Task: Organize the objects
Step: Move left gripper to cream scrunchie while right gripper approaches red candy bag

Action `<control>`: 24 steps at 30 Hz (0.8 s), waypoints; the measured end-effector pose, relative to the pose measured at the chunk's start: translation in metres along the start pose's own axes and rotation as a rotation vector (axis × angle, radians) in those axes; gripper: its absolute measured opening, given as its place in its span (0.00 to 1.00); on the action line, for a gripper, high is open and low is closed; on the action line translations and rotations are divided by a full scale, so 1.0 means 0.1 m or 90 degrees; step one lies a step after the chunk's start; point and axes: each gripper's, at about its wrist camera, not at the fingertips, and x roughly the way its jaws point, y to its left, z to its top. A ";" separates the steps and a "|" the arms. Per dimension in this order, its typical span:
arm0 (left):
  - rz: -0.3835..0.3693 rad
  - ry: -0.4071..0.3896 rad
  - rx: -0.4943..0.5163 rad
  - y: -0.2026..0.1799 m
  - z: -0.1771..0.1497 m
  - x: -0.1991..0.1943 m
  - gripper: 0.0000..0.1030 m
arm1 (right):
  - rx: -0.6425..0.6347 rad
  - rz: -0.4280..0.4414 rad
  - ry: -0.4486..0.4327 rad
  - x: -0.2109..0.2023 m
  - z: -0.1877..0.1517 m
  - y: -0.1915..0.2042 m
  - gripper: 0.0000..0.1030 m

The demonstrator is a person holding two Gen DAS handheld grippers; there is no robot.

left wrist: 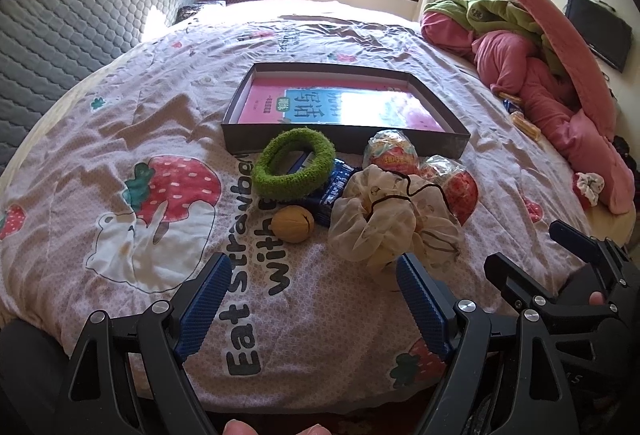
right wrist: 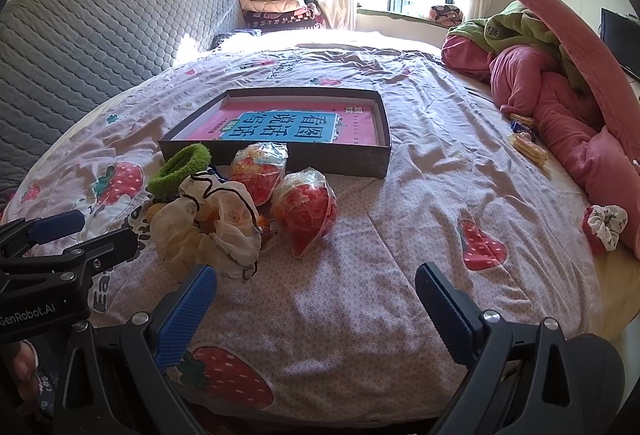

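A dark shallow box (left wrist: 344,145) (right wrist: 276,155) with a pink and blue book inside lies on the bed. In front of it is a pile: a green fuzzy hair ring (left wrist: 294,165) (right wrist: 180,171), a cream scrunchie (left wrist: 384,219) (right wrist: 208,231), two wrapped red snack packs (left wrist: 394,155) (right wrist: 304,215), a dark blue packet (left wrist: 334,191) and a small tan ball (left wrist: 292,223). My left gripper (left wrist: 312,267) is open and empty, just short of the pile. My right gripper (right wrist: 316,281) is open and empty, near the scrunchie and the nearer snack pack.
The bed has a strawberry-print quilt (left wrist: 160,155) (right wrist: 420,235). Pink and green bedding (left wrist: 540,75) (right wrist: 560,95) is heaped at the right with small snacks (right wrist: 528,145) and another scrunchie (right wrist: 606,223) beside it. A grey padded headboard (left wrist: 80,15) stands at the left.
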 end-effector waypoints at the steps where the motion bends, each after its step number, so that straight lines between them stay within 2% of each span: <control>1: -0.003 0.000 0.001 -0.01 0.00 0.00 0.83 | 0.000 0.000 0.001 0.01 0.00 0.00 0.97; 24: -0.042 0.030 -0.009 -0.15 0.16 0.30 0.83 | 0.007 0.006 0.029 0.20 -0.01 -0.13 0.97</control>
